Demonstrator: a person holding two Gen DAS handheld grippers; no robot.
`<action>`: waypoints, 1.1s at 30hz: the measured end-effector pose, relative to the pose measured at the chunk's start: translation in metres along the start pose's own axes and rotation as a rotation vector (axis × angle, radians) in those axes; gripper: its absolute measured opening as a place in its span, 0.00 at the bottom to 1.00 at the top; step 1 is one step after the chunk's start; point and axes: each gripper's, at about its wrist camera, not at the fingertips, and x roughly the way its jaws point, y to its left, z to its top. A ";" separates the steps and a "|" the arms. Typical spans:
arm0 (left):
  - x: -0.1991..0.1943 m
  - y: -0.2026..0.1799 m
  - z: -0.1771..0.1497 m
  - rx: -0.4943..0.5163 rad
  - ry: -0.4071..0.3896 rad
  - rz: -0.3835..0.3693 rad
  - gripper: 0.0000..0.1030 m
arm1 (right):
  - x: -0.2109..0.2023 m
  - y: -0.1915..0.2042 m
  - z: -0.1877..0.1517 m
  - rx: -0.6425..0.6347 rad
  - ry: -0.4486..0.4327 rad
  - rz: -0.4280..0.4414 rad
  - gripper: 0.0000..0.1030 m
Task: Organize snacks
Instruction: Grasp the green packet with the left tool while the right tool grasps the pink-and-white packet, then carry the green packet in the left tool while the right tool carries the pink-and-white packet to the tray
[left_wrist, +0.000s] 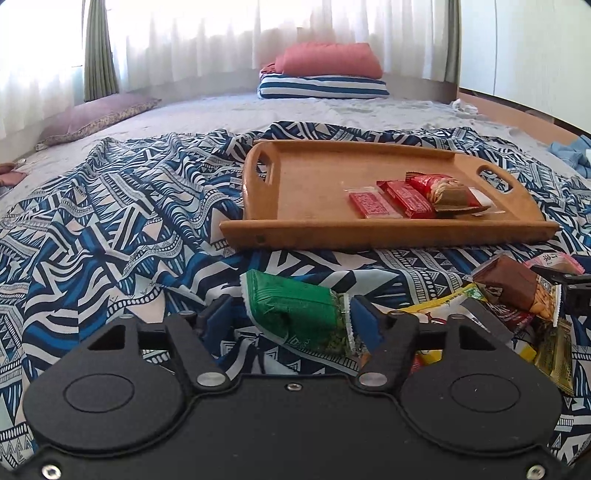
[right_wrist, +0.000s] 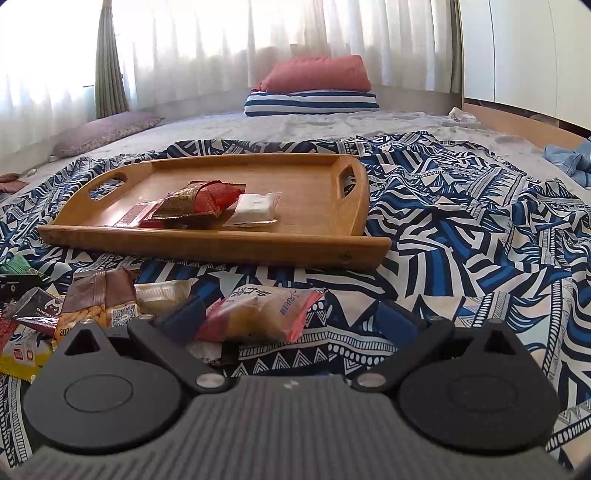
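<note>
My left gripper (left_wrist: 291, 317) is shut on a green snack packet (left_wrist: 295, 306), whose crumpled ends meet both blue pads just above the patterned cloth. In the right wrist view my right gripper (right_wrist: 290, 317) stands open and wide over a pink and yellow snack packet (right_wrist: 258, 314), which lies nearer its left finger (right_wrist: 184, 317). A wooden tray (left_wrist: 369, 236) (right_wrist: 221, 243) sits beyond both grippers. It holds red packets (left_wrist: 402, 197) (right_wrist: 214, 197) and a white packet (right_wrist: 255, 208).
Loose snacks are piled between the two grippers, among them a brown packet (left_wrist: 517, 291) (right_wrist: 99, 291) and a yellow one (left_wrist: 439, 306). The blue and white cloth (right_wrist: 461, 240) covers a bed. Pillows (left_wrist: 325, 74) lie at the far end below the curtains.
</note>
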 end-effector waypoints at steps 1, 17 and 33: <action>0.000 -0.001 0.000 0.005 0.001 -0.006 0.57 | 0.000 0.000 0.000 0.000 -0.001 -0.001 1.00; -0.012 -0.002 0.010 0.011 -0.009 0.004 0.45 | -0.009 0.012 0.002 -0.093 -0.031 -0.052 1.00; -0.018 0.005 0.028 -0.018 -0.033 -0.017 0.44 | -0.012 0.026 0.016 -0.124 0.032 -0.026 0.66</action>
